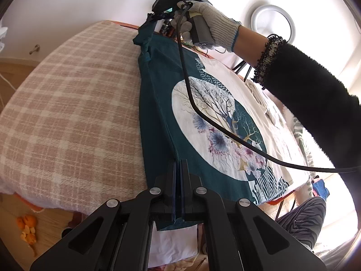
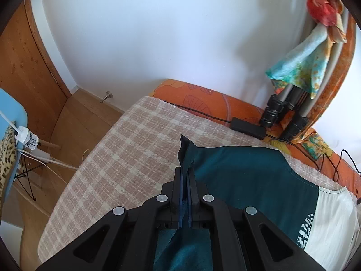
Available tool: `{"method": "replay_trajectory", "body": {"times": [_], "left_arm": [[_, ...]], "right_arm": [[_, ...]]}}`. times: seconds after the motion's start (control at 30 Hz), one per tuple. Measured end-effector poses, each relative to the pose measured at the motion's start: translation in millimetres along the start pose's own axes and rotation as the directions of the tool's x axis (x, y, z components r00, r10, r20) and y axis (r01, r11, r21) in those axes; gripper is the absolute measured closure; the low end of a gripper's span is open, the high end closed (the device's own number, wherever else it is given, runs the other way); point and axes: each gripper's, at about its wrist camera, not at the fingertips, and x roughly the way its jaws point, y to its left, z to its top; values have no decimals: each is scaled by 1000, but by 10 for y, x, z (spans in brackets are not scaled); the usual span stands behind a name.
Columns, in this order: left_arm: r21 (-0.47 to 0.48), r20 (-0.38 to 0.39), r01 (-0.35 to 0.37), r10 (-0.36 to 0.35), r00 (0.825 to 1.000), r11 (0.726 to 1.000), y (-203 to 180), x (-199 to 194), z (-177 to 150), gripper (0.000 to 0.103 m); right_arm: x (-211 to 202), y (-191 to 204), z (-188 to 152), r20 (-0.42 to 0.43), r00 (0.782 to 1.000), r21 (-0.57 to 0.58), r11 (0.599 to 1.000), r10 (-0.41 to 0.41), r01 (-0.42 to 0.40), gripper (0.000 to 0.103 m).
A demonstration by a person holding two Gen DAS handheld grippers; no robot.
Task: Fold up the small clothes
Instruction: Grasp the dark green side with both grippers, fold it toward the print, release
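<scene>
A dark teal shirt (image 1: 158, 103) with a round white tree-and-flower print lies on a pink plaid blanket (image 1: 74, 103). My left gripper (image 1: 180, 164) is shut on the shirt's near bottom edge, teal cloth pinched between its fingers. My right gripper (image 1: 155, 18), held by a gloved hand, is shut on the shirt's far corner. In the right wrist view that gripper (image 2: 186, 171) pinches a raised peak of the teal shirt (image 2: 243, 176) above the blanket (image 2: 121, 158).
A black cable (image 1: 203, 117) from the right gripper hangs across the shirt's print. More clothes (image 1: 270, 110) lie to the right. A black adapter (image 2: 247, 127), tripod legs (image 2: 284, 113) and cables sit at the bed's far edge. Orange peel (image 1: 28, 228) lies on the floor.
</scene>
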Motion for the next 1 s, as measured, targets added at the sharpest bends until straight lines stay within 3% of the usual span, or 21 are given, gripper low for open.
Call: {"method": "replay_trajectory", "body": {"times": [0.27,0.47,0.7,0.87,0.9,0.93,1.0], "left_arm": [[119,-65,62,-55,996,991,-494,250,-25,102],[179,-138,88,-63,988,980,-729,468,-113,102],[209,-185,92,-53,981,974,-828,617,-167,102],[176,-224,160,-119,967,971,-908,741,-189,97],[163,-242,195,-153,958,967,-938,775,-198,89],[165,-256,214,-167,952,963,-970,795,-215,85],[205,-261,218,-161,952,954,-1063,801,-256,85]], "right_arm": [[-412,-754,-264,48,997,79,995,-68,64,103],[-404,-1310,-599,20,992,138,983,-125,121,103],[-317,-1557,-673,12,991,152,980,-133,129,103],[-211,-1536,-693,4,988,121,981,-152,150,102],[-187,-1539,-694,-4,986,114,979,-169,168,97],[-150,-1547,-693,-24,981,106,975,-194,195,71],[-148,-1571,-721,-32,969,101,963,-247,249,49]]}}
